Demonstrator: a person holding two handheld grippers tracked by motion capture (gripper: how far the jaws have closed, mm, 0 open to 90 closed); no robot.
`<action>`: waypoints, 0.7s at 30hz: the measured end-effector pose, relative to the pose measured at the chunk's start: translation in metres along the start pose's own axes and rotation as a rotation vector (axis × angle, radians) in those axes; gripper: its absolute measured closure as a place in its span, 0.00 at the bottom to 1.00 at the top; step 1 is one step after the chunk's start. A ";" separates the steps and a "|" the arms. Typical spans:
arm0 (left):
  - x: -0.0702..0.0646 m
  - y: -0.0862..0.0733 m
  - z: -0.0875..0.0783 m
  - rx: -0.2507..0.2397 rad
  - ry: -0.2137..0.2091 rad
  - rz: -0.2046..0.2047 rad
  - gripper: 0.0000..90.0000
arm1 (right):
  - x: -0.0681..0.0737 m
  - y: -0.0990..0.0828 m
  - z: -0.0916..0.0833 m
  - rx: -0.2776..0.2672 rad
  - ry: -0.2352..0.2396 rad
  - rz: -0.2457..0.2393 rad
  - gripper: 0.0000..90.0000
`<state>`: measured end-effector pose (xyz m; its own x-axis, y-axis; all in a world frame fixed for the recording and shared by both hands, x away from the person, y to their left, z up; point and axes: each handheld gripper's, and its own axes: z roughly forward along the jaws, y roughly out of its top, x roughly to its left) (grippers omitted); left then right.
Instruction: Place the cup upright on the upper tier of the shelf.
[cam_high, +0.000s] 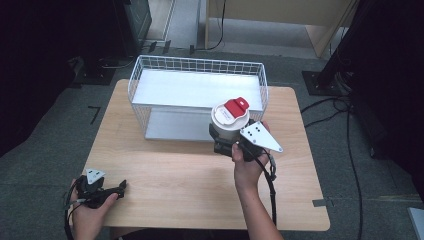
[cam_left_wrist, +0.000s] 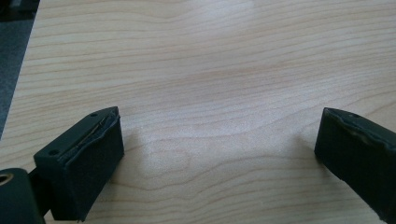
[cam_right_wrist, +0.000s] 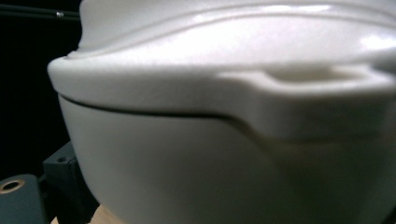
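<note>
1. The left gripper (cam_high: 121, 188) rests at the table's (cam_high: 165, 170) near-left corner, jaws spread wide over bare wood.
2. The right gripper (cam_high: 223, 136), just before the wire basket (cam_high: 150, 67), clamps a cream cup (cam_high: 227, 125).
3. The cup stands upright, its red-tabbed lid (cam_high: 236, 106) on top.

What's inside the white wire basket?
The white wire basket holds a pale flat shelf up high and a grey base below; nothing else shows inside. The white container with a red lid flap, held by the right gripper, covers its front right corner.
</note>
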<state>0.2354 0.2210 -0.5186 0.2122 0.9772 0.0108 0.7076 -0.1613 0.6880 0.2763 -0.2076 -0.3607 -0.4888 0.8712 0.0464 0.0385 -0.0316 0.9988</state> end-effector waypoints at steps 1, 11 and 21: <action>0.000 0.000 0.000 0.000 0.000 0.000 0.02 | 0.000 0.002 0.002 -0.007 -0.002 -0.004 0.06; 0.000 0.000 0.000 0.000 0.000 0.000 0.02 | 0.002 0.025 0.023 -0.042 -0.011 -0.007 0.06; 0.000 0.000 0.000 -0.003 0.000 -0.001 0.02 | -0.006 0.042 0.050 -0.063 -0.021 0.022 0.06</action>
<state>0.2354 0.2210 -0.5188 0.2115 0.9773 0.0098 0.7057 -0.1596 0.6903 0.3245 -0.1896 -0.3202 -0.4697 0.8802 0.0687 -0.0063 -0.0812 0.9967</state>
